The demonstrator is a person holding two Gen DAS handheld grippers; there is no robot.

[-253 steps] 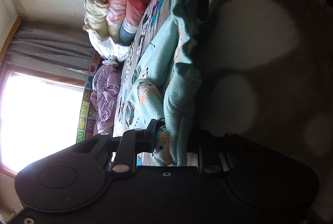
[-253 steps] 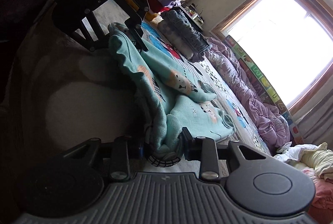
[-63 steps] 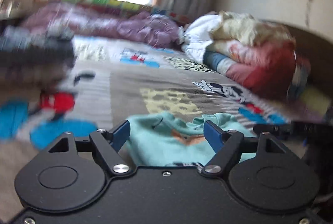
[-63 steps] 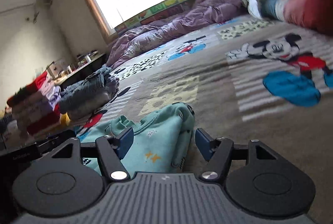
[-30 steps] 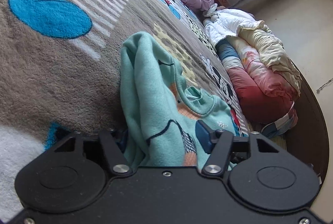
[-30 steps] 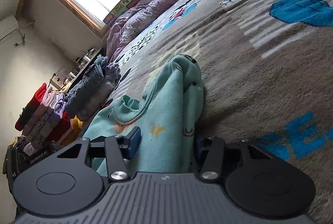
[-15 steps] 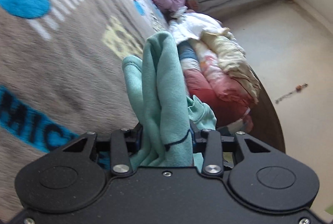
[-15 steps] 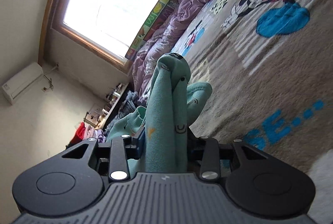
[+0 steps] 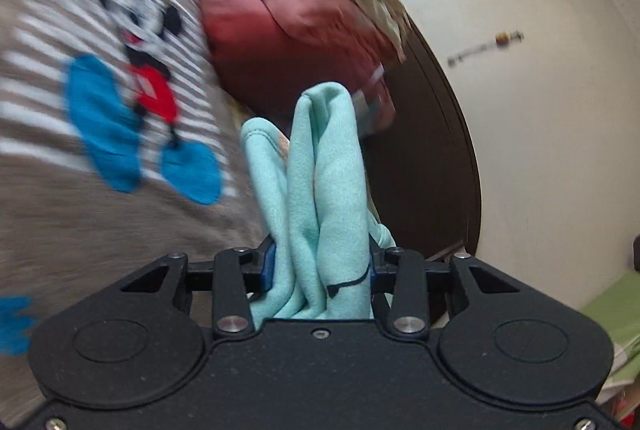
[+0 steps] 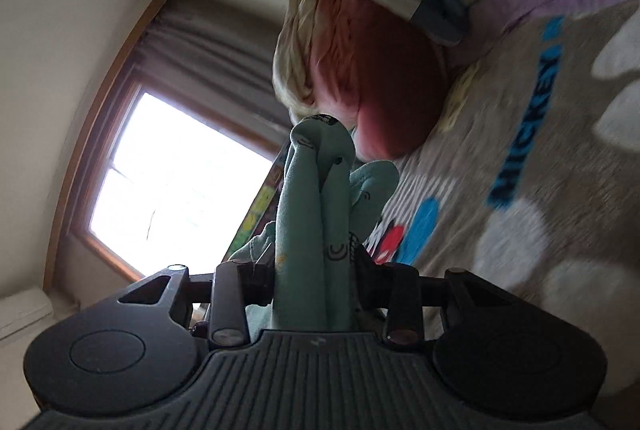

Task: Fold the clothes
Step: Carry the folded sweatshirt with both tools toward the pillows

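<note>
A mint-green sweatshirt with cartoon prints is held by both grippers, lifted off the bed. In the left wrist view my left gripper (image 9: pixel 320 264) is shut on a thick bunched fold of the sweatshirt (image 9: pixel 324 190), which stands up between the fingers. In the right wrist view my right gripper (image 10: pixel 314 284) is shut on another bunched fold of the same sweatshirt (image 10: pixel 308 206). The rest of the garment hangs out of sight below the grippers.
A brown Mickey Mouse blanket (image 9: pixel 100 102) covers the bed and also shows in the right wrist view (image 10: pixel 540 158). A rolled red and cream quilt (image 9: pixel 288 14) lies by the dark headboard (image 9: pixel 432 158). A bright window (image 10: pixel 172 182) with grey curtains is behind.
Both grippers closed on the sweatshirt, then lifted it off the blanket and swung towards the quilt and headboard. Both views are motion-blurred now.
</note>
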